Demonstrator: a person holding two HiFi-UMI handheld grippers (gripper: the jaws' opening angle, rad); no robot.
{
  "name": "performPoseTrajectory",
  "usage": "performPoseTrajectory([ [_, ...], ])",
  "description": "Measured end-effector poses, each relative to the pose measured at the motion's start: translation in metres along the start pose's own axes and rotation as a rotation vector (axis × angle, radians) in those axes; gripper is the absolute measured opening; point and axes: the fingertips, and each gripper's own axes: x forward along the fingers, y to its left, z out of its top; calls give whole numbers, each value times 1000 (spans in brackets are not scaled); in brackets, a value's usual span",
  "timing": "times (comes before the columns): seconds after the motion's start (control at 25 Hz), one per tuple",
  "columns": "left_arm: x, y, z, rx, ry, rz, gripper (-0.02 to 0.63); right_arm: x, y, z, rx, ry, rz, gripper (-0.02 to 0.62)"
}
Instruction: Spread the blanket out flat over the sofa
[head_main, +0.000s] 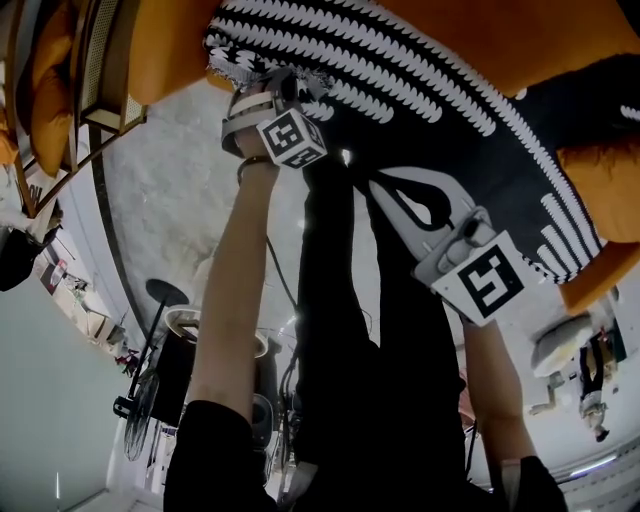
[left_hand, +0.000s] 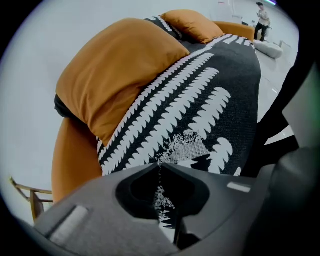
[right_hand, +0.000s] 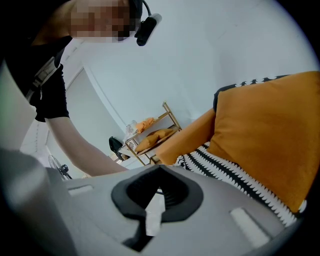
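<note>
Left gripper (left_hand: 160, 166): I am seeing its jaws closed, clamping the fringed edge of the black-and-white blanket (left_hand: 200, 100) at the near end of the sofa (left_hand: 75, 160). The blanket is lying along the seat and passing under an orange cushion (left_hand: 125, 65) at the back edge. Right gripper (right_hand: 158, 169): jaws are sitting together by the sofa's front edge; whether they are pinching cloth I cannot tell. A wooden rack (right_hand: 172, 118) is holding orange pillows (right_hand: 153, 137) on its shelves.

Orange cushion (left_hand: 120, 75) atop blanket (left_hand: 200, 100); open floor (head_main: 180, 180) beside sofa (left_hand: 72, 160).
</note>
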Motion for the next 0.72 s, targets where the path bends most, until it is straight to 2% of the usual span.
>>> performPoseTrajectory([
  [0.28,-32,-2,7,-41,-41,-8,23,-10,11,13,-23,-26,4,3],
  [0.48,-66,1,1,-123,-73,20,21,-8,23,23,-34,-47,13,3],
  [0.72,-106,-2,-43,-208,-62,41,21,5,45,29,-48,-60,1,3],
])
